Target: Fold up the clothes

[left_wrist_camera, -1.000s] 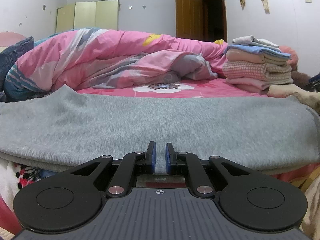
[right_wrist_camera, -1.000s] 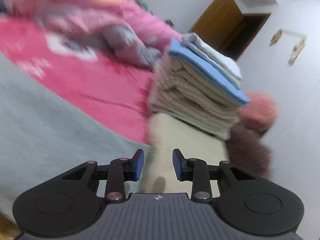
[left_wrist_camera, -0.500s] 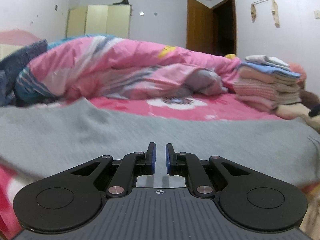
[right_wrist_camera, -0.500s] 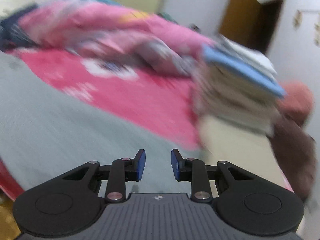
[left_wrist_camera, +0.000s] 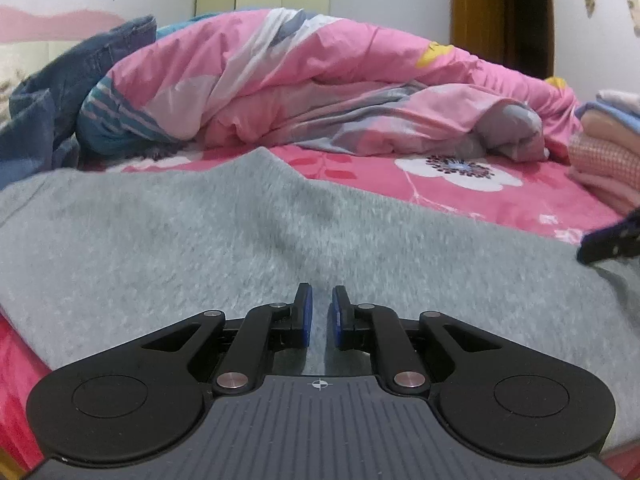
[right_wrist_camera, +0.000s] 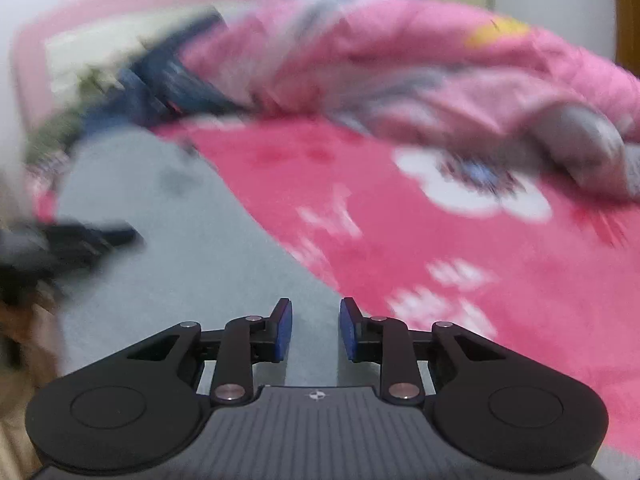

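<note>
A grey garment (left_wrist_camera: 200, 240) is seen spread flat across the near part of the bed, over a red floral sheet (left_wrist_camera: 500, 196), and fills the frame from 9 o'clock to 3 o'clock in the left wrist view. The left gripper (left_wrist_camera: 319, 312) is held low over this fabric; its blue-padded fingers (left_wrist_camera: 305, 314) are drawn nearly together, a narrow slit being left, and no cloth is seen pinched between them. In the right wrist view, which is blurred, the right gripper (right_wrist_camera: 315, 330) is placed above the garment's edge at 6 o'clock; its fingers (right_wrist_camera: 284, 330) are parted by a wider gap that is closing, with nothing caught inside. A crumpled pink quilt (left_wrist_camera: 340, 80) is heaped at 12 o'clock, denim (left_wrist_camera: 68, 92) lies at 10 o'clock, and a stack of folded clothes (left_wrist_camera: 604, 148) is seen at 3 o'clock.
</note>
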Motion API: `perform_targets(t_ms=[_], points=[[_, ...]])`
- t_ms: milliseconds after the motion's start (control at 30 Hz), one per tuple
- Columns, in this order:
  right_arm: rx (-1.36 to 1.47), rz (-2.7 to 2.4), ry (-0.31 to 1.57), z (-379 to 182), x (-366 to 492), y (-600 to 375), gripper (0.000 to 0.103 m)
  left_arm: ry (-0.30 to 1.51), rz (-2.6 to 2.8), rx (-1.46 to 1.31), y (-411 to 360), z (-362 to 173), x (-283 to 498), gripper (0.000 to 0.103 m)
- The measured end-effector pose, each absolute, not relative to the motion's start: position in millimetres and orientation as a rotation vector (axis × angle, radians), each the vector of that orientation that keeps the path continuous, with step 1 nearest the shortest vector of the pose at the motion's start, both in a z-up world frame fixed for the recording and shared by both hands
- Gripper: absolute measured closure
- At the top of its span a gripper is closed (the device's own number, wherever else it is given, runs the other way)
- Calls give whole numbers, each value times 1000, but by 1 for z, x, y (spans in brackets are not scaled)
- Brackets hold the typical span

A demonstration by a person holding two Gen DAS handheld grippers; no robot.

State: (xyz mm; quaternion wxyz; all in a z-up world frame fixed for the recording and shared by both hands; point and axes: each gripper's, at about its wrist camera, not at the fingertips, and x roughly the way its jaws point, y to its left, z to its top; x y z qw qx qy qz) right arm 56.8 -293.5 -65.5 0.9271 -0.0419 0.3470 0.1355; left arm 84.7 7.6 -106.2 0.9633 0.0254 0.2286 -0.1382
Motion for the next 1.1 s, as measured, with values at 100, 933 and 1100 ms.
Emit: perform_targets(t_ms=[100, 933, 1100], points=[[-45, 160, 734, -62, 52, -324, 76, 457, -278, 72, 8, -106, 84, 92], [173, 547, 732, -75, 240, -163, 83, 495, -202, -44, 32, -99, 94, 91], [192, 706, 839, -92, 246, -138, 82, 493, -195, -62, 32, -100, 93, 91]])
